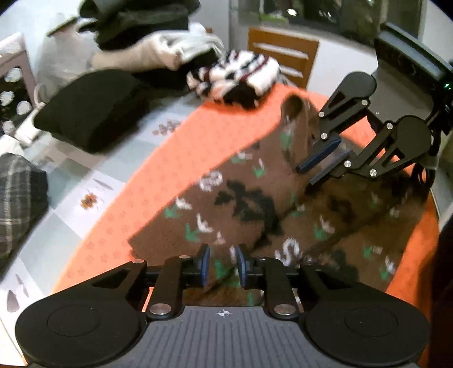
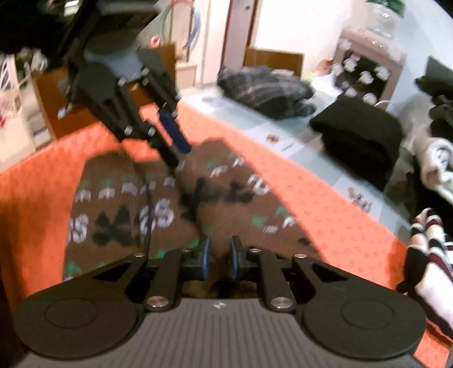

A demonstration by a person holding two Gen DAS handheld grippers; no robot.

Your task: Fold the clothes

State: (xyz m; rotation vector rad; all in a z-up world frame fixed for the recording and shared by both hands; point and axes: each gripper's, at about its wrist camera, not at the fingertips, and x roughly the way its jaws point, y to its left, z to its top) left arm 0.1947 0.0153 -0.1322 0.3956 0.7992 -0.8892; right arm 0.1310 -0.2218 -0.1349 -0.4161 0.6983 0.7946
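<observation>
Orange cloth [image 1: 181, 147] covers the table under a brown sweater [image 1: 240, 203]

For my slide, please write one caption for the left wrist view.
Both grippers, left and right, jaws slightly apart, over a brown patterned sweater on an orange cloth.

Standing behind the table: a wooden chair [image 1: 283, 56], its slatted back showing against a pale wall [image 1: 339, 53]. Showing dark above, a window [image 1: 325, 11]. Sitting at the far side, a pale cabinet [image 2: 368, 65] with round cut-outs. Rising beyond, a brown door frame [image 2: 240, 31]. Covering the table, a checked cloth [image 1: 85, 184].
</observation>
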